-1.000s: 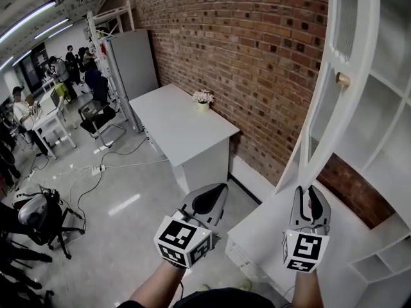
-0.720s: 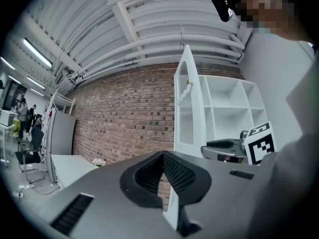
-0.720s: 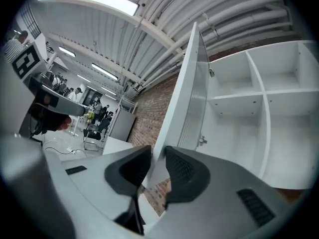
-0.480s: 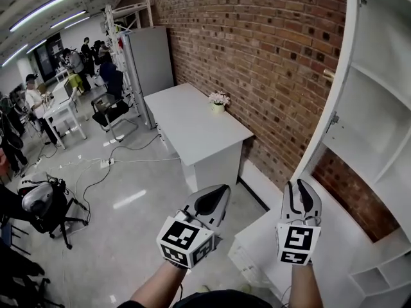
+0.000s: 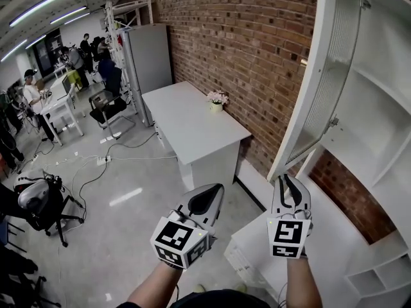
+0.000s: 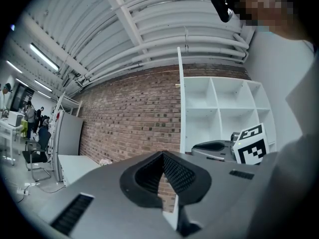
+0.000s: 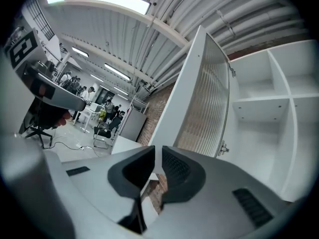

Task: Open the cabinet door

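Just above my right gripper hangs the cabinet door, swung wide! Right jaws have just been closing to a slit, empty; left gripper pinched together. Unheld, that door could swing back and clip me.

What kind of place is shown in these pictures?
Probably a shared office or lab workspace: a long brick wall, a white desk, an office chair, and people working at the far end.

The left claw, jaws together and empty, faces a brick wall beside the white cabinet with open shelves.
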The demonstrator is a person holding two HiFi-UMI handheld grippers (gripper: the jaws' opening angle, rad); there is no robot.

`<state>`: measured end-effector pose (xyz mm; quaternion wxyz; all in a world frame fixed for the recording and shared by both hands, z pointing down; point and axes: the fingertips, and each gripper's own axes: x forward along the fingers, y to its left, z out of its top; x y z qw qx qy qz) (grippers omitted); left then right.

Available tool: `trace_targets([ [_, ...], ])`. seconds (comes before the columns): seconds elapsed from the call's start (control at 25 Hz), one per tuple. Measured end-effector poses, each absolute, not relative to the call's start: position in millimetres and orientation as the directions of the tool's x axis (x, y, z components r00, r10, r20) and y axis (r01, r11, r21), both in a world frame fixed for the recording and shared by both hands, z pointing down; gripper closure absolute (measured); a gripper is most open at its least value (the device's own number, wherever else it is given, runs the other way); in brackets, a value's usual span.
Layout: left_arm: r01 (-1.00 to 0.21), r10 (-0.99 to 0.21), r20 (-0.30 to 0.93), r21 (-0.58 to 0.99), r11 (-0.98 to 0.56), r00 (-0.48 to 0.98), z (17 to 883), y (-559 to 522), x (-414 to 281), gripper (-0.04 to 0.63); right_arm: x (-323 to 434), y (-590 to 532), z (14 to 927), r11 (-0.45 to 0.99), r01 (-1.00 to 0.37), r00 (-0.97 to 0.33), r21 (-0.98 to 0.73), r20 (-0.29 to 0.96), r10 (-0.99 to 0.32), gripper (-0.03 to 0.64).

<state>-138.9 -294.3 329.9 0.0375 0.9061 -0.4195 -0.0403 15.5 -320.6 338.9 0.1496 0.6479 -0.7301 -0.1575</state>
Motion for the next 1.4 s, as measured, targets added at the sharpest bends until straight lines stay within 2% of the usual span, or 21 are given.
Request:
trace_targets([
  [0.24, -0.746, -0.753, -0.038, 0.11, -0.657, 0.657, 331.6, -300.9, -127.5, 0.591, 23.6, -323.3, 343.3, 0.147, -0.913, -0.147, 0.38, 0.029, -0.989, 0.58],
  [0.64, -0.724, -0.732, -0.025, 0.121, -0.679, 0.681, 333.2, -305.3, -106.7, 0.591, 59.4, -313.5, 339.8, 0.12, -0.946, -0.119, 0.3, 0.022, -0.993, 0.592],
  [1.4, -0.709, -0.714, -0.039, 0.097, -0.699, 0.699, 300.9, -306.1, -82.0, 0.591, 130.2, -274.8, 312.1, 0.098, -0.989, -0.105, 0.108, -0.059, -0.993, 0.611],
])
